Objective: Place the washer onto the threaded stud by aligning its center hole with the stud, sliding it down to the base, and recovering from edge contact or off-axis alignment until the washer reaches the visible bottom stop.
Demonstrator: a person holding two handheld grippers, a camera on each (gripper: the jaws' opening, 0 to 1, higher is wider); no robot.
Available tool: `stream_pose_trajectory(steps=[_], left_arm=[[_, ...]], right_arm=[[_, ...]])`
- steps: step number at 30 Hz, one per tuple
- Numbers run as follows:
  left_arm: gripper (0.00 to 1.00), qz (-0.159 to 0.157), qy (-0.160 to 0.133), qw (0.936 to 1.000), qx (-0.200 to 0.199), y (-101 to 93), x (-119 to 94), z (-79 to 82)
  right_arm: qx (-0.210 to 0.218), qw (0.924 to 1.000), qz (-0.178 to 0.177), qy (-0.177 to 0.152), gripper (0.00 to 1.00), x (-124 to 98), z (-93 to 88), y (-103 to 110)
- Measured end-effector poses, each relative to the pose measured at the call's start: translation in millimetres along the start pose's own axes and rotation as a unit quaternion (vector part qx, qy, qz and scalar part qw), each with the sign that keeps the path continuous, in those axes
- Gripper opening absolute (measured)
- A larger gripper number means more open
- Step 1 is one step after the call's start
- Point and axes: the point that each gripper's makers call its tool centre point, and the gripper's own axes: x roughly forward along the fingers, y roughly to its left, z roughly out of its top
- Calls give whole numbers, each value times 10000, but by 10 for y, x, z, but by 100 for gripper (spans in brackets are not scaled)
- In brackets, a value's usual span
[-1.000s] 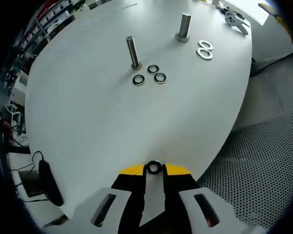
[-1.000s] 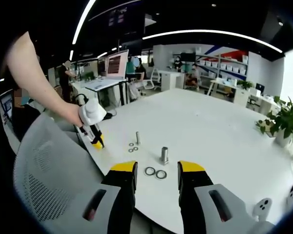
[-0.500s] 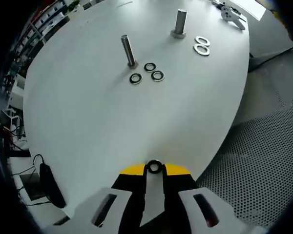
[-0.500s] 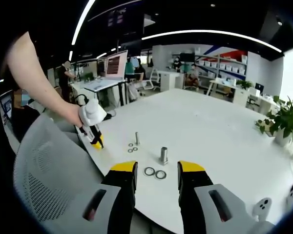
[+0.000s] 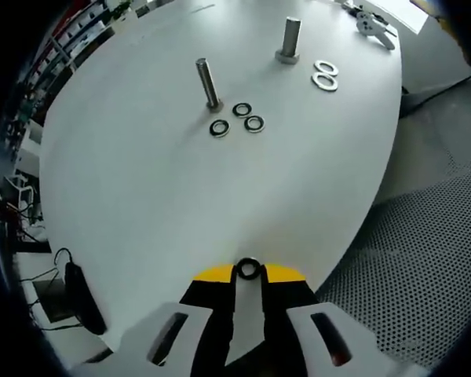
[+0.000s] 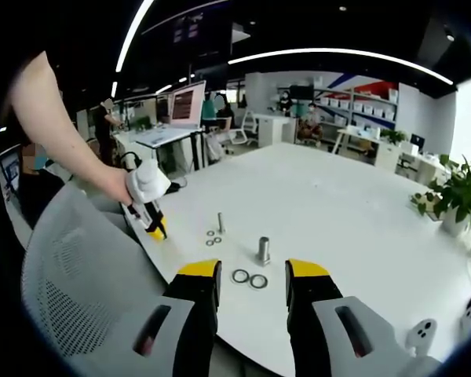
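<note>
- Your left gripper (image 5: pixel 248 276) has its jaws closed on a small dark washer (image 5: pixel 248 269), held over the table's (image 5: pixel 157 204) near edge.
- Neither the thin stud (image 5: pixel 206 82) nor the thick stud (image 5: pixel 290 39) appears to carry a washer; three dark washers (image 5: pixel 237 118) lie beside the thin one.
- Your right gripper (image 6: pixel 253 290) hangs wide and empty.
- Carrying over, aligning and seating all remain.

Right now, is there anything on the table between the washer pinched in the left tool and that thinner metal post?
Only bare white table and, right beside the thin post, three small dark washers, as the left gripper view shows. The left tool holds its washer near the table's edge.
</note>
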Motion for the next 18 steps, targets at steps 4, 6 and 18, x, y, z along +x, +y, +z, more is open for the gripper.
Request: stream_pose_trajectory(steps=[4,6,18], left_arm=[[10,45,-49,10000,57,7,-19,56],[10,64,-109,9999,89,19,-36,114],[10,236,-516,9980,293,114,-191,527]], right_arm=[[-11,10000,0,-3,35,-3,3,2],[-16,10000,-3,-1,34,-5,3,1],[-11,10000,-6,-7,34,-3,2,-1]])
